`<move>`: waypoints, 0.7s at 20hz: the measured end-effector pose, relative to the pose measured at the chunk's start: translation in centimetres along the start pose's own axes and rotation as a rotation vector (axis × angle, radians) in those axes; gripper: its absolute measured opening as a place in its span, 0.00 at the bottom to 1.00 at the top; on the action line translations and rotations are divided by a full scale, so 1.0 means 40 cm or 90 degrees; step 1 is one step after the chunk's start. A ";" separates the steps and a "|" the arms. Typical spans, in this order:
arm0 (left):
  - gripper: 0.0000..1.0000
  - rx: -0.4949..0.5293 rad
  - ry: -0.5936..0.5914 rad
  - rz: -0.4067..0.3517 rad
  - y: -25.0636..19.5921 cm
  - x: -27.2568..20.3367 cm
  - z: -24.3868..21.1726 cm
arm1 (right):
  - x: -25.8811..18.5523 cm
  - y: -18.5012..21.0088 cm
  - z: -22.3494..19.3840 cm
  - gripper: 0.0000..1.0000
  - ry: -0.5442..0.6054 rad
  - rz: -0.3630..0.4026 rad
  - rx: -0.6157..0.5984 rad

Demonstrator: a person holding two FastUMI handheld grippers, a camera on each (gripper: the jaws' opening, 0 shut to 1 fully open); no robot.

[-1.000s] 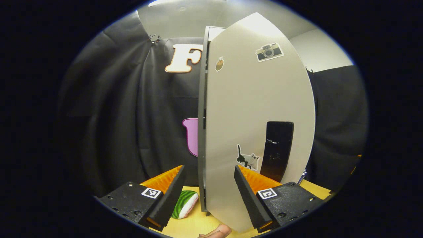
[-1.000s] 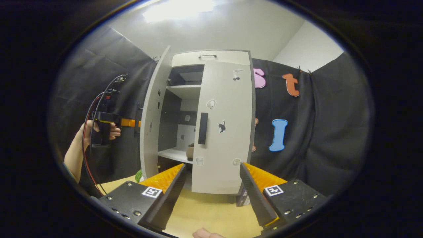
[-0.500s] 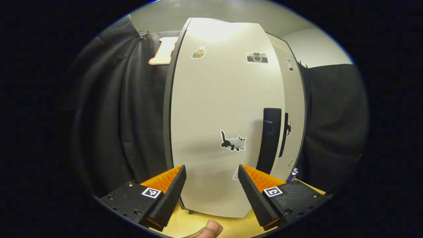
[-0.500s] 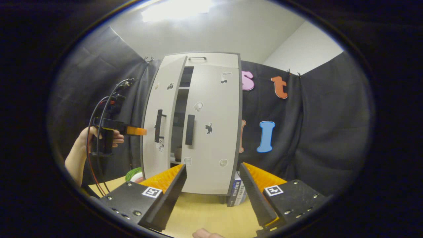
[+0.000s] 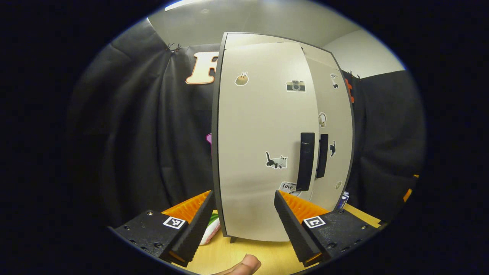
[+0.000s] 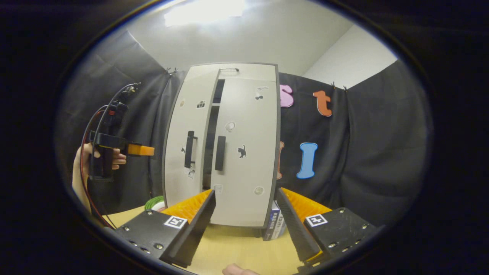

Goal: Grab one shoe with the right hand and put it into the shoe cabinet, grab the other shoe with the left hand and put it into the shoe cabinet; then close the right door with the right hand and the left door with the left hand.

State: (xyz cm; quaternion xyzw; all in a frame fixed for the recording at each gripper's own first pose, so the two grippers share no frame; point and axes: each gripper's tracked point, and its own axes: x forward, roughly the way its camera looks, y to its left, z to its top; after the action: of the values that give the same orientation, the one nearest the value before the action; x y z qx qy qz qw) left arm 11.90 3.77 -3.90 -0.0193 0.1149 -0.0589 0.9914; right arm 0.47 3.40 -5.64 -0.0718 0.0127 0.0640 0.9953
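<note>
With both doors [image 6: 225, 149] of the shoe cabinet [image 5: 282, 145] nearly shut, a thin gap left, the left gripper [image 5: 242, 214] and right gripper [image 6: 244, 214] hang open, empty.

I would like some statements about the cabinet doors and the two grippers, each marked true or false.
1. A dark gap shows between the left door and the right door. True.
2. The left gripper is shut on a door handle. False: it is open, holding nothing.
3. The right gripper is open. True.
4. A shoe lies on the table. False: none shows there.
</note>
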 end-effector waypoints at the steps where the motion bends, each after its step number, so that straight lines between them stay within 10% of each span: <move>1: 0.96 -0.004 -0.002 -0.004 -0.004 -0.017 0.001 | -0.002 0.003 0.004 0.97 -0.002 -0.002 0.000; 14: 0.95 0.041 -0.067 0.003 -0.096 -0.187 -0.101 | -0.014 0.017 -0.018 0.94 0.004 -0.012 0.029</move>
State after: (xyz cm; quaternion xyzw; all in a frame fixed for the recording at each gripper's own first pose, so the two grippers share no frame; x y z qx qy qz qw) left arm 3.32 0.75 -5.97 0.0100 0.0610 -0.0593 0.9963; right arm -0.18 3.91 -6.44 -0.0491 0.0165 0.0544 0.9972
